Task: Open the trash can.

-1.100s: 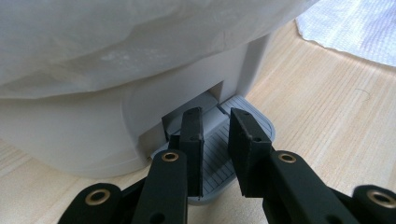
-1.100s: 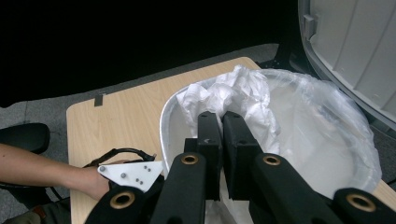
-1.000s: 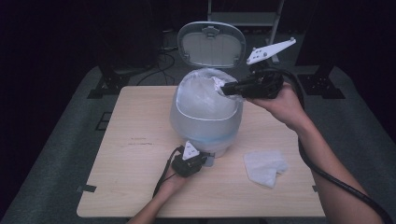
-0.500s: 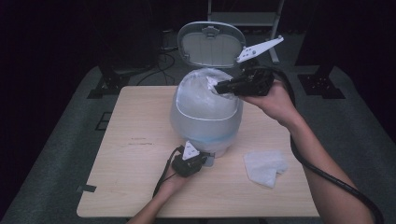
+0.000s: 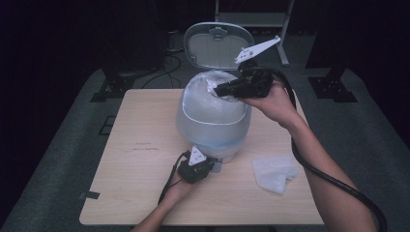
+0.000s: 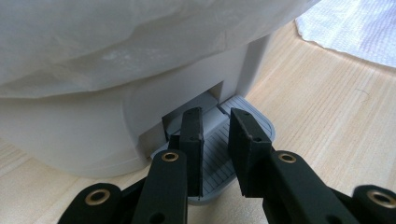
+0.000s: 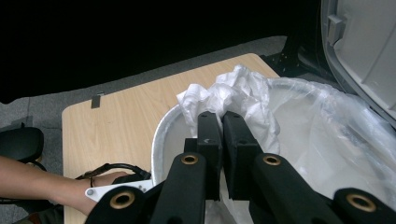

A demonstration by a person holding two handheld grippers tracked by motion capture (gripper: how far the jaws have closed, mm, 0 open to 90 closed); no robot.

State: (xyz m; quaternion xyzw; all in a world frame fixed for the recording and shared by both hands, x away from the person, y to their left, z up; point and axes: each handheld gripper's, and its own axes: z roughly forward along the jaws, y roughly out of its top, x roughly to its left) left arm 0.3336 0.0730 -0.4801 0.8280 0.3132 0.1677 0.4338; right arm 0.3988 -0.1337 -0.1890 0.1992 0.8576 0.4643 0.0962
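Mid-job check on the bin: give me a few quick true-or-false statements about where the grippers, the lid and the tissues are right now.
1. The lid of the bin stands open. True.
2. The right gripper is open and holds nothing. False: it is shut on a crumpled tissue above the bag-lined mouth of the bin.
3. The left gripper is at the pedal at the foot of the bin. True; its jaws are parted over it.
4. The second tissue lies inside the bin. False: it lies on the table, to the right of the bin.
5. The bin has no liner. False: a clear bag lines it.
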